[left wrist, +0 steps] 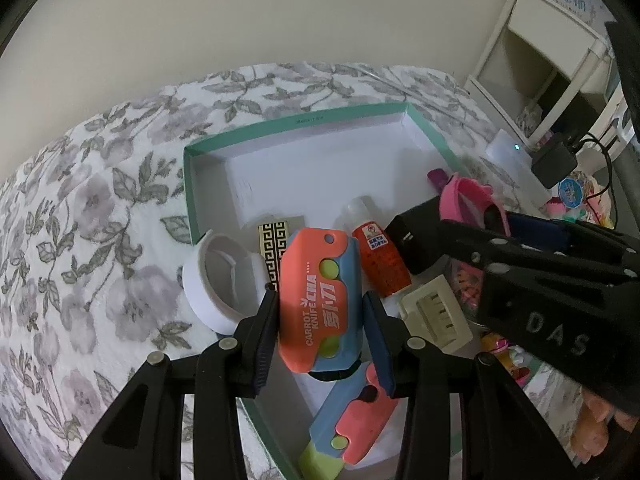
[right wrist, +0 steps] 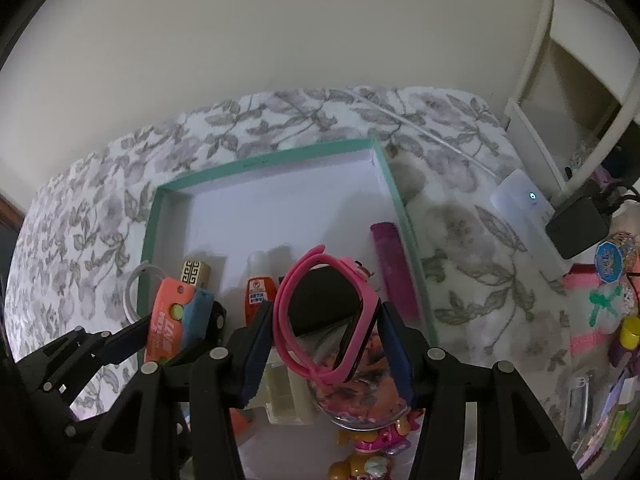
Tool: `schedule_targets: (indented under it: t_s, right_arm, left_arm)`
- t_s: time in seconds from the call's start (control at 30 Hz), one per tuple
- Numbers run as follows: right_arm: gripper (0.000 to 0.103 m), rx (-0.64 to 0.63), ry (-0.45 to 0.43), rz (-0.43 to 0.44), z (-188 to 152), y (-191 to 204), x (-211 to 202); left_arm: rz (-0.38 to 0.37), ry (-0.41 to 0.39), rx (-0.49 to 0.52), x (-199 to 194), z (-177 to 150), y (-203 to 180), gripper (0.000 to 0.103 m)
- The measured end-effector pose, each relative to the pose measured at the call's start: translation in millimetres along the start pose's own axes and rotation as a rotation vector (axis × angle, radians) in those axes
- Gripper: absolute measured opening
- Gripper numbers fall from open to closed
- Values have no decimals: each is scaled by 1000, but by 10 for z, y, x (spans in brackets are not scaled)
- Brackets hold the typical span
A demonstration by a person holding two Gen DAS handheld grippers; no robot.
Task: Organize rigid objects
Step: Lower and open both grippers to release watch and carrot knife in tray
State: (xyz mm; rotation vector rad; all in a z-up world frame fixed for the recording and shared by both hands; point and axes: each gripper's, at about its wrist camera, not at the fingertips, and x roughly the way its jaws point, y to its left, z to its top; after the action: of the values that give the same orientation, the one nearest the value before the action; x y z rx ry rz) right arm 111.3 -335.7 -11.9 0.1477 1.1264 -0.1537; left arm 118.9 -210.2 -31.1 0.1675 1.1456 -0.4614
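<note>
Left tool [left wrist: 320, 316] around orange-blue toy knife [left wrist: 316, 296] (white "CARROT KNIFE" lettering)

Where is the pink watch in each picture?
Left wrist view: the pink watch is at the right, partly hidden behind the right gripper that holds it.
Right wrist view: it is in the middle, clamped in the right gripper.
Shared landmark: the teal-rimmed box lies behind it in both.
</note>
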Motion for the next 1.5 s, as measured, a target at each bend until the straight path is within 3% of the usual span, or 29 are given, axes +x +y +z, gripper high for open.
schedule_targets:
  t_s: [0.6, 1.1, 1.3, 1.5]
  right_arm:
    - [57, -62, 23, -16, -36, 133, 146]
    - [65, -29, -48, 1, 28, 95, -145]
    - [65, -4, -98, 7, 75, 59, -311]
    - [66, 11, -106, 9, 73, 43, -322]
  left_arm:
    - [9, 1, -2, -2, 2, -17, 44]
    - [-19, -44, 7, -330, 74, -90, 57]
    - [-7, -53, -23, -418, 113, 46, 57]
    - [62, -58, -99, -467, 120, 351, 57]
